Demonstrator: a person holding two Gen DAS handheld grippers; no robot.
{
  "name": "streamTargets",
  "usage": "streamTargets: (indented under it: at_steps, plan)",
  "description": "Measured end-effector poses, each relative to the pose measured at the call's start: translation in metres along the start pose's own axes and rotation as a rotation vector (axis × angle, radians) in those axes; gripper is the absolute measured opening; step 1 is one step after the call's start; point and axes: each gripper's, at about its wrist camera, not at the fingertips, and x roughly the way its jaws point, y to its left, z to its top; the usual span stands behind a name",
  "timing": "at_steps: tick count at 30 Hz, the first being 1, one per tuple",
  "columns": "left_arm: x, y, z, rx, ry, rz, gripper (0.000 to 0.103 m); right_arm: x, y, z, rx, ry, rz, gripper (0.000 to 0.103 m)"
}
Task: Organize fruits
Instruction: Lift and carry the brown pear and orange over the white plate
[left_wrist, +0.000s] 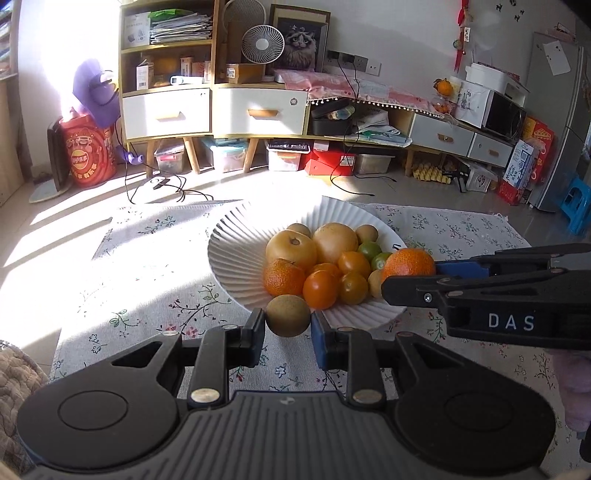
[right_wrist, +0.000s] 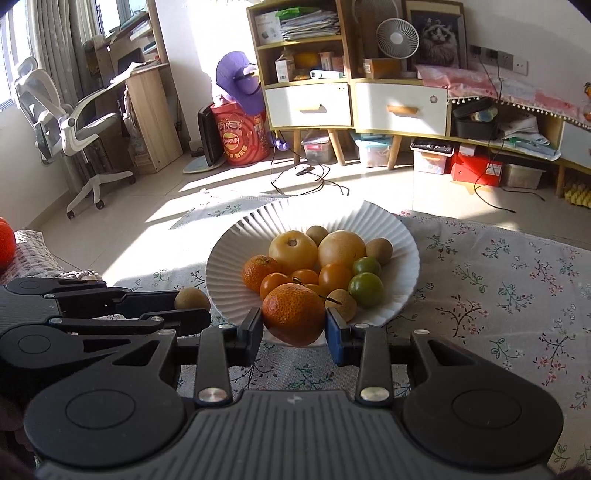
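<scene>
**Two fruits held above the near rim of the plate**

Left wrist view: the left hand-held gripper is clenched on a small round brown fruit with dull, slightly rough skin, which hangs just before the near rim of the white ribbed plate. The right hand-held gripper is clenched on a round orange mandarin with pitted, shiny peel, also at the near rim, beside the left one. Both fruits seem to be lifted free of the pile.

The plate stands near the far edge of the counter, on a white cloth with small printed flowers. In it lie two big smooth yellow pears, several glossy orange tomatoes, two green ones, another mandarin and a few more brown fruits.

To do this step well, I think each fruit should be carried clear of the rim before it goes sideways, so the plate is not knocked. The pressure should stay gentle: the mandarin peel is soft and can dent, while the brown fruit is small, firm and round, so it may roll out of the pads. The two grippers are close together and should be kept apart.
</scene>
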Motion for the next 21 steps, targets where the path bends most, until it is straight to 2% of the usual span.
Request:
streamTargets:
  at_steps: [8, 21]
  plan:
    - [0.015, 0.007, 0.014, 0.004, -0.009, 0.045, 0.012, 0.023, -0.01, 0.029, -0.017, -0.025, -0.026, 0.033]
    - [0.054, 0.022, 0.034, 0.013, 0.004, -0.002, 0.013, 0.068, -0.024, 0.051, -0.01, -0.008, -0.086, 0.033]
